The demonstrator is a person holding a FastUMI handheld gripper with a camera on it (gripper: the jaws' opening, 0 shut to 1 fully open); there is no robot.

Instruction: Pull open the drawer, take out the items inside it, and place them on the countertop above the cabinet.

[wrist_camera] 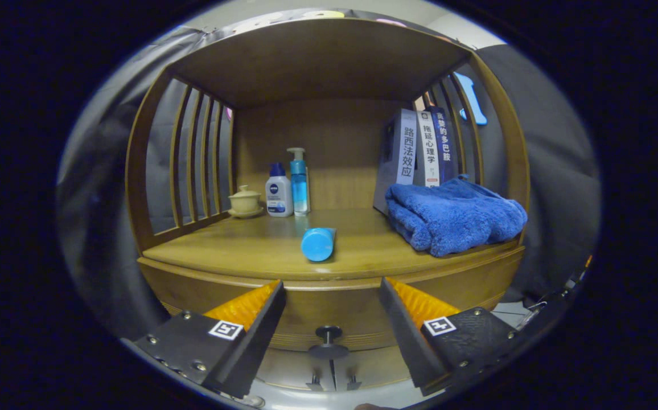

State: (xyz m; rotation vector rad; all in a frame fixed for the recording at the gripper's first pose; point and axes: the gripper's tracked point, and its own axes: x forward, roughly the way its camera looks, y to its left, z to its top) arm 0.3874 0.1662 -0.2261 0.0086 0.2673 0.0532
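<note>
A wooden cabinet stands ahead of me, its countertop [238,250] under a slatted wooden frame. A blue tube [318,244] lies on the countertop near the front edge, cap end toward me. Below the edge is the drawer front [317,316] with a small dark round knob [328,333]; the drawer looks closed. My gripper [332,293] is open, its fingers spread to either side of the knob and a little short of the drawer front, with nothing between them.
At the back of the countertop stand a lidded tea cup [245,201], a white bottle [279,193] and a blue pump bottle [299,181]. Several upright books [417,149] stand at the back right, with a folded blue towel [454,216] in front of them.
</note>
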